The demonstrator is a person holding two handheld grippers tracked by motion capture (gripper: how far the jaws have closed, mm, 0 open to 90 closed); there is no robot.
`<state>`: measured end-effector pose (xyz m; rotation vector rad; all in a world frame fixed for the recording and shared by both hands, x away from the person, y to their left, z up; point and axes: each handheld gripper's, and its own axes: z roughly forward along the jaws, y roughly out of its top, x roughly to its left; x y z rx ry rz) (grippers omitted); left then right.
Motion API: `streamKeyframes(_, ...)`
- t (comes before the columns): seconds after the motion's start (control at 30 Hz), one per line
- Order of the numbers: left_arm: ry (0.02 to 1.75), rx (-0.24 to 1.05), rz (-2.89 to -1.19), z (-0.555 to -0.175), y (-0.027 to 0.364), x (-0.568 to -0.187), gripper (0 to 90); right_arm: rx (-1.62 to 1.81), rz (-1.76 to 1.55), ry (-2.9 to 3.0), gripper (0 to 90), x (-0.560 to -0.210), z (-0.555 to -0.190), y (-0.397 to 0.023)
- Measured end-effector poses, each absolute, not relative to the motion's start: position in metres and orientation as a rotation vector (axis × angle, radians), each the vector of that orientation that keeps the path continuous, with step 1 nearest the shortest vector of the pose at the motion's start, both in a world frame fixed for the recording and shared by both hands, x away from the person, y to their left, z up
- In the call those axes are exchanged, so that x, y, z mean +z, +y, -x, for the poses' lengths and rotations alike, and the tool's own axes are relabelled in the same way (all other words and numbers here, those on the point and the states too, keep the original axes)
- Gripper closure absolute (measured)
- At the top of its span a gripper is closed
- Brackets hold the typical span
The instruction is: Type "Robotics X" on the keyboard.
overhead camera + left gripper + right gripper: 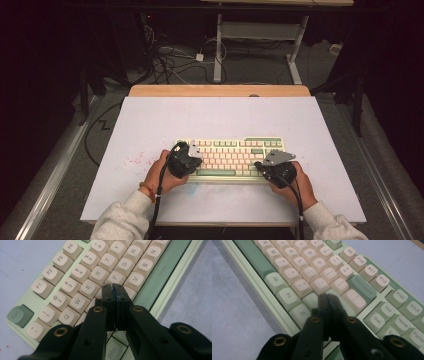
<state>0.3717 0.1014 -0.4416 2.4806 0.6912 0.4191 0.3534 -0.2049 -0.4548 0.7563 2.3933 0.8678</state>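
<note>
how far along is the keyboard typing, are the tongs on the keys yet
Done: both tongs are shut and placed over the keyboard. In hand: the left tongs point at the key by F and the right tongs at the keys below Backspace. Whether either is pressing a key is unclear, and nothing shows how much typing is left.

One keyboard (231,159) lies on one white table (220,117). Two grippers are over it: the left gripper (186,161) at its left end and the right gripper (276,169) at its right end, each with two black jaws pressed together. Two hands hold them, the left hand (162,175) and the right hand (296,186). One long green space bar (216,173) runs along the near row. Beyond the far edge stands one other table frame (260,35).
</note>
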Motion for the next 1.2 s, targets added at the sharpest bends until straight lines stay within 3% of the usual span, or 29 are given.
streamKeyframes(0.43,0.679,0.396,-2.509,-0.372,0.1,-0.443,85.9,0.869,-0.755,2.392,90.0,-0.455,-0.353,-0.205)
streamKeyframes(0.87,0.674,0.498,-2.395,-0.365,0.109,-0.433,82.3,0.984,-0.736,2.32,90.0,-0.429,-0.345,-0.208)
streamKeyframes(1.1,0.675,0.532,-2.349,-0.364,0.113,-0.431,76.1,0.998,-0.744,2.302,90.0,-0.426,-0.345,-0.211)
streamKeyframes(1.2,0.669,0.567,-2.347,-0.363,0.114,-0.432,67.5,1.012,-0.736,2.289,88.3,-0.424,-0.345,-0.212)
